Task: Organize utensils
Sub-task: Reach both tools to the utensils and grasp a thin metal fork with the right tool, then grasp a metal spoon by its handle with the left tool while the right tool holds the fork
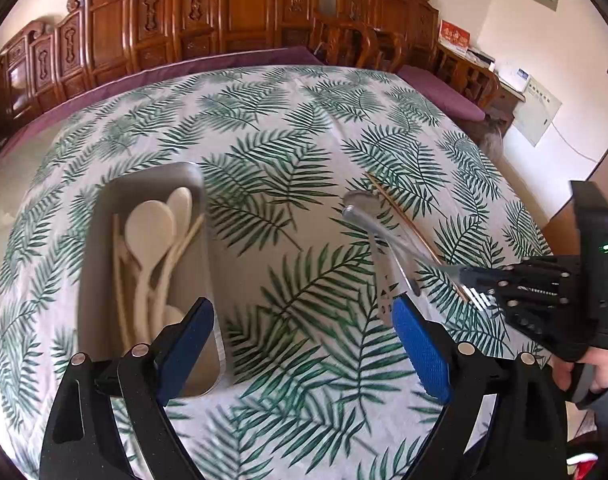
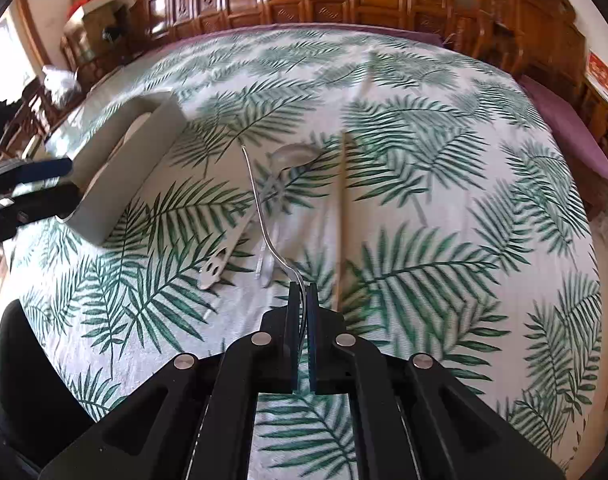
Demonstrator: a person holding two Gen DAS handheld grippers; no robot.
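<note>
My right gripper [image 2: 302, 286] is shut on a metal fork [image 2: 259, 208], gripped near the tine end, with its handle rising off the cloth. From the left wrist the same fork [image 1: 388, 240] slants up and left out of the right gripper [image 1: 466, 276]. My left gripper [image 1: 301, 304] is open and empty, hovering just right of a grey tray [image 1: 211, 264] that holds several pale wooden spoons [image 1: 149, 220]. On the cloth lie a metal spoon [image 2: 293, 154], a flat metal utensil [image 2: 227, 248] with holes at its end, and wooden chopsticks [image 2: 342, 200].
A leaf-print cloth [image 1: 287, 128] covers the table, edged with purple [image 1: 456, 100]. Carved wooden chairs [image 1: 231, 16] line the far side. A hand [image 1: 596, 372] holds the right gripper at the table's right edge. From the right wrist, the tray [image 2: 143, 152] stands far left.
</note>
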